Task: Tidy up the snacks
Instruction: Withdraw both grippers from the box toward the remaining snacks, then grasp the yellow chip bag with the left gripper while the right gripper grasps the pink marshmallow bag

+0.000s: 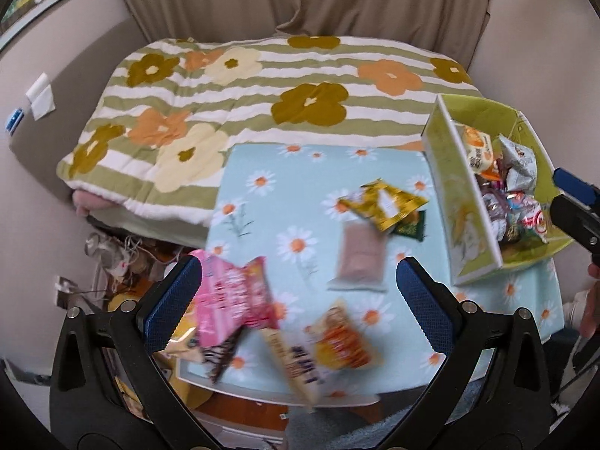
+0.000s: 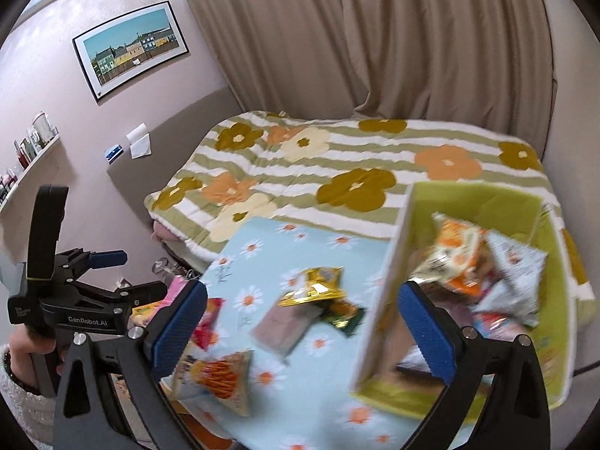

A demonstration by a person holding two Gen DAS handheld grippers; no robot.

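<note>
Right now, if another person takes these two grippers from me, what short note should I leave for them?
Left gripper: open, empty, above the near part of the table.
Right gripper: open, empty, at the near edge of the green box.
Done: several snacks already lie in the green box, which stands at the right side of the table.
Left on the table: a yellow packet over a dark green one, a pale pink pouch, a bright pink bag, an orange bag and a white and blue bar. The pictures are blurred, so labels cannot be read.
</note>
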